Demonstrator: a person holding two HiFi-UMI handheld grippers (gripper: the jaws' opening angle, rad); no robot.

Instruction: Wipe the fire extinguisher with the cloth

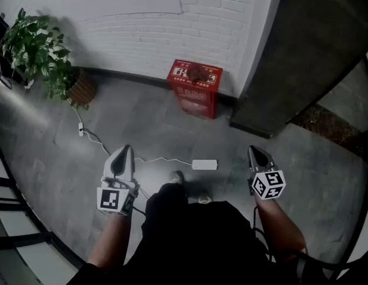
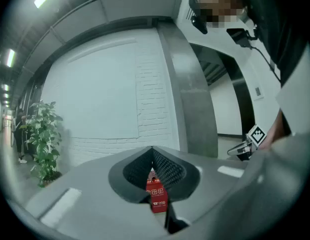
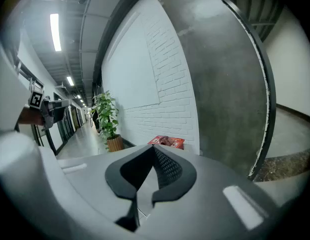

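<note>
Floor (image 1: pixel 142 120) runs bare from the person to the white brick wall (image 1: pixel 142 34), where the red extinguisher box (image 1: pixel 194 91) stands with its long side along the wall and what looks like the crumpled cloth (image 1: pixel 199 72) on its lid. The left gripper (image 1: pixel 124 153) and right gripper (image 1: pixel 256 155) are both clenched on nothing. The box lies ahead, well apart and between them, neither clearly nearer, though the left points straight at it.

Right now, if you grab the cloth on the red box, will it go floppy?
Probably floppy: the cloth lies in a crumpled heap on the red box, so it would likely droop when lifted. It looks small beside the box, so it is likely light. Being so slumped, it probably won't roll.
</note>
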